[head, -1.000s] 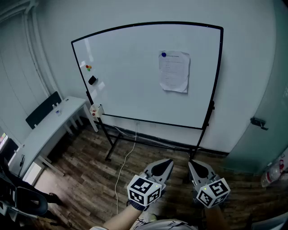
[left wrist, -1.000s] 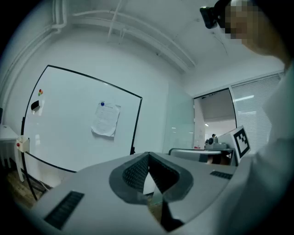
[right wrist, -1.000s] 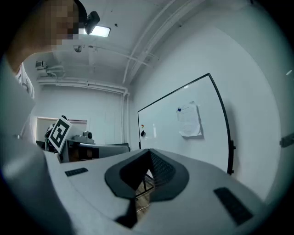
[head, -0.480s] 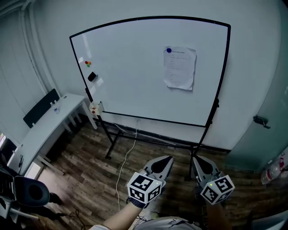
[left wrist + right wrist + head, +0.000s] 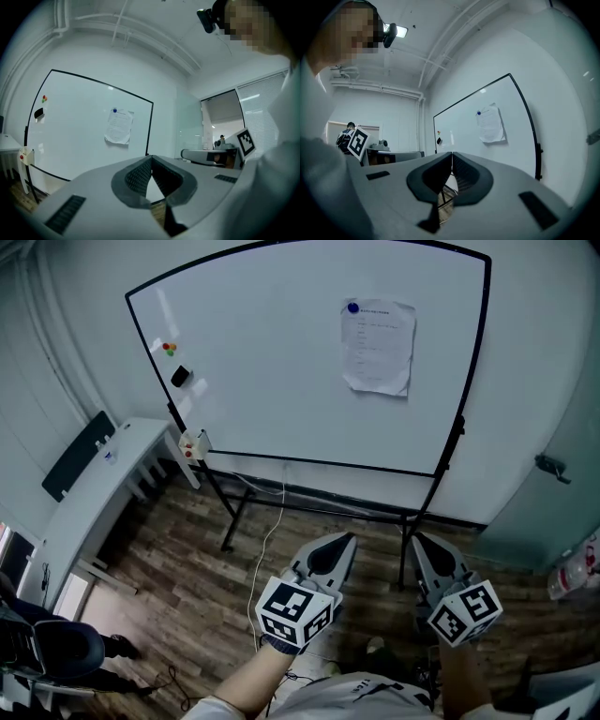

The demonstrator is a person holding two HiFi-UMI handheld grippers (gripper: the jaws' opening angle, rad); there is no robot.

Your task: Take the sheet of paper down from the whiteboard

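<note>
A white sheet of paper [image 5: 378, 346] hangs on the right half of the whiteboard [image 5: 272, 362], pinned at its top left corner by a blue magnet [image 5: 352, 307]. The sheet also shows in the left gripper view as the paper [image 5: 118, 127] and in the right gripper view as the paper [image 5: 490, 124]. My left gripper [image 5: 348, 538] and right gripper [image 5: 415, 540] are held low over the floor, well short of the board. Both point toward it, shut, with nothing between their jaws.
The whiteboard stands on a black wheeled frame [image 5: 422, 512] over a wood floor. Small magnets [image 5: 169, 349] and a black eraser [image 5: 179, 377] sit at its left edge. A white desk [image 5: 89, 498] stands at the left, a cable [image 5: 265, 554] trails across the floor.
Both grippers and the head have come closer to the whiteboard. The board and paper now fill more of the head view and sit higher in it. Jaws stayed shut.
</note>
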